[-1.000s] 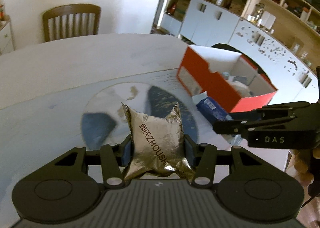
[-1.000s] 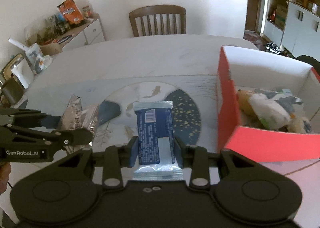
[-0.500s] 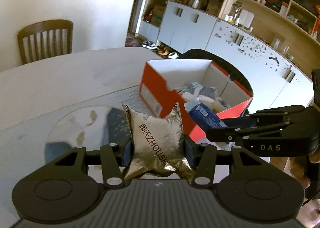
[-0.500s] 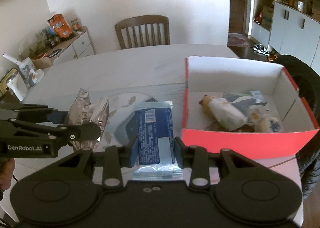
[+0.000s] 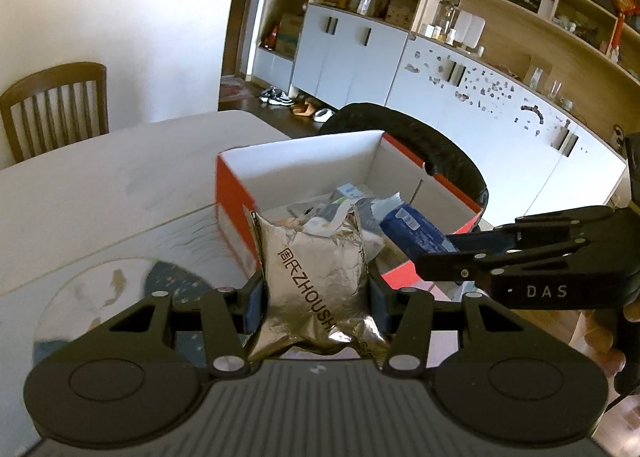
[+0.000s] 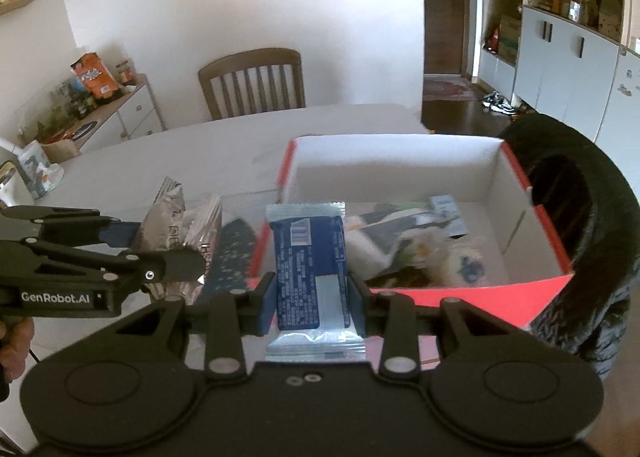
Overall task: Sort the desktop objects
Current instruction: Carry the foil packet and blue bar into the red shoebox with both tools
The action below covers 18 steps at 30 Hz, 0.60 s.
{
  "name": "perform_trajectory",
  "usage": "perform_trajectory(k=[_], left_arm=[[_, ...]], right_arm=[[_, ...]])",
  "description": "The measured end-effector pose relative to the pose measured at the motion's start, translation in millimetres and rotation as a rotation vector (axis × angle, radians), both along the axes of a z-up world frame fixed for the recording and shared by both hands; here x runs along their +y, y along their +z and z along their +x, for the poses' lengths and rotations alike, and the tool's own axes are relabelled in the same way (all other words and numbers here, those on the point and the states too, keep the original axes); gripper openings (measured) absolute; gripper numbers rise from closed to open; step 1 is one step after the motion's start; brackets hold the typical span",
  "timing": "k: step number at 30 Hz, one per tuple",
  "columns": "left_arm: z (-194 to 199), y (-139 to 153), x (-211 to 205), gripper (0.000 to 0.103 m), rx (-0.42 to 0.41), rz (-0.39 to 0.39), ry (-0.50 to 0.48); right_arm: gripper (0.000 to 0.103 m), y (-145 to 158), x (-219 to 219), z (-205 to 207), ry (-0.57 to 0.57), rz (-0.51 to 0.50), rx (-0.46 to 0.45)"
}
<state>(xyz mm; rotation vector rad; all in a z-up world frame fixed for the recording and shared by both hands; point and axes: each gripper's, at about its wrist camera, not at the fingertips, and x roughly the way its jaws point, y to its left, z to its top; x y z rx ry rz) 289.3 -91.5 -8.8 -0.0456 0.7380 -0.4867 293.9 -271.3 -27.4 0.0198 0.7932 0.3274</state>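
Observation:
My left gripper (image 5: 316, 297) is shut on a crinkled silver foil packet (image 5: 316, 277) printed ZHOUSHI, held above the near edge of a red cardboard box (image 5: 234, 213) with a white inside. My right gripper (image 6: 312, 293) is shut on a blue snack packet (image 6: 310, 269) with clear sealed ends, also over the box's near red wall (image 6: 460, 297). Each gripper shows in the other's view: the right one (image 5: 452, 253) with the blue packet (image 5: 416, 229), the left one (image 6: 160, 253) with the foil packet (image 6: 180, 233). Several wrapped items (image 6: 420, 241) lie inside the box.
The box stands on a pale table (image 5: 100, 185) with a round patterned mat (image 5: 100, 297). A black chair back (image 6: 572, 225) curves behind the box. A wooden chair (image 6: 252, 81) stands at the far side, a low cabinet with clutter (image 6: 92, 105) at left, shelves and cupboards (image 5: 460, 69) beyond.
Both grippers have carried their packets to the right, from over the patterned mat to the box's near edge. The box has grown larger and moved toward the middle of both views. Both grips are unchanged.

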Motion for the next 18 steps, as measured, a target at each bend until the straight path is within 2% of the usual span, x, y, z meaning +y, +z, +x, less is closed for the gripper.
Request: perform_trajectory(k=[18], left_arm=[[61.2,5.8,-76.4,0.050,-0.005,0.068,-0.037]], right_arm=[[0.036,-7.1,-73.0,45.6,-0.060,-0.019,0.003]])
